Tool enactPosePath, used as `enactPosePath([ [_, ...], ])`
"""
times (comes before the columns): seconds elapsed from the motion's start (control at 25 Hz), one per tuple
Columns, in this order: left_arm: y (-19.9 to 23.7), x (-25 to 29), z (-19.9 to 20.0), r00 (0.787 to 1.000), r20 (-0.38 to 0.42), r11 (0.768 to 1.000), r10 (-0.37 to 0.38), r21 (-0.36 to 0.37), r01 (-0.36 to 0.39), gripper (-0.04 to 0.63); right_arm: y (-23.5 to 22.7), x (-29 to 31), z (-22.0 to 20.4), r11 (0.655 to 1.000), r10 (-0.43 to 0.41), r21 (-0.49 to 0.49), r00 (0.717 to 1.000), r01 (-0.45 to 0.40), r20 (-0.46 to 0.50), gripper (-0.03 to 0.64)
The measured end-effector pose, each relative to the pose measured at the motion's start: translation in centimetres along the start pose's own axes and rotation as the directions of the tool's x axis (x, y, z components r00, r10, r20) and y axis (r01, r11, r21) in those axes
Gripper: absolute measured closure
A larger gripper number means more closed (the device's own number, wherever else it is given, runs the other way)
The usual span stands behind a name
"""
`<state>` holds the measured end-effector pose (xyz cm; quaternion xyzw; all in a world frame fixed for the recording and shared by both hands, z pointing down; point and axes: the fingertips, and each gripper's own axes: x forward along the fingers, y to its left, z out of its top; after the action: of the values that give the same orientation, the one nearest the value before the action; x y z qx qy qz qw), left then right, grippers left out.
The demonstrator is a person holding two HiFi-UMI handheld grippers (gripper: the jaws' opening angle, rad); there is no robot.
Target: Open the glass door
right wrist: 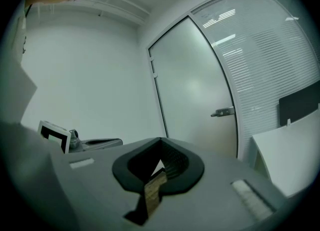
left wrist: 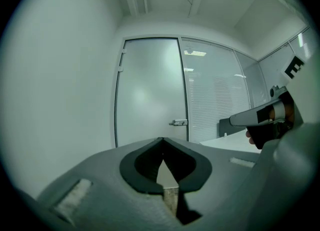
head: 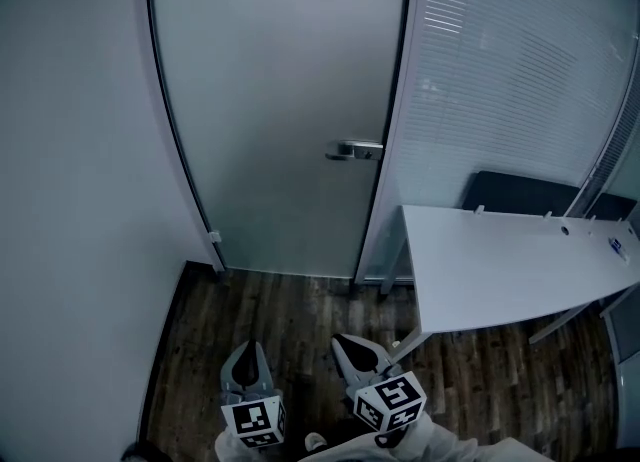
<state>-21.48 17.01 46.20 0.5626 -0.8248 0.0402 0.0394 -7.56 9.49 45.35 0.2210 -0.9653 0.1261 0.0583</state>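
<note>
1. Nearest, low in the head view: left tool (head: pixel 249 344), jaws pressed together with nothing between them, over the dark wood floor (head: pixel 290 315).
2. Just beside it: right tool (head: pixel 341 339), jaws likewise closed tip to tip and empty, close to the near left corner of the white bench (head: pixel 500 260).
3. Both aimed roughly level towards the door, well short of it.
4. Beyond the bench's far edge: blind-covered glass panel (head: pixel 510 60).
5. Farthest: frosted glass door (head: pixel 280 100), closed in its frame between the plain wall (head: pixel 70 150) and that panel, with a metal lever handle (head: pixel 355 150) at its right edge.
</note>
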Motion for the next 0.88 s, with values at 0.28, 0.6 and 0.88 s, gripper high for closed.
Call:
enactPosePath([
  [0.28, -1.9, 3.4, -1.8, 0.998, -0.025, 0.998, -0.062, 0.017, 0.062, 0.589, -3.7, 1.6, -0.3, 0.998, -0.058, 0.018, 0.998, 0.058, 0.001, 0.612],
  [0.6, -0.4, 12.8, -1.1, 0.997, -0.048, 0.996, -0.066, 0.064, 0.069, 0.589, -9.0, 9.5, 1.6, 0.997, -0.059, 0.059, 0.998, 0.057, 0.023, 0.612],
  [0.88, -4.0, 24.4, 0.7, 0.986, -0.051, 0.983, -0.158, 0.086, 0.162, 0.589, -18.3, 14.4, 4.4, 0.987, -0.142, 0.078, 0.99, 0.141, 0.011, 0.612],
])
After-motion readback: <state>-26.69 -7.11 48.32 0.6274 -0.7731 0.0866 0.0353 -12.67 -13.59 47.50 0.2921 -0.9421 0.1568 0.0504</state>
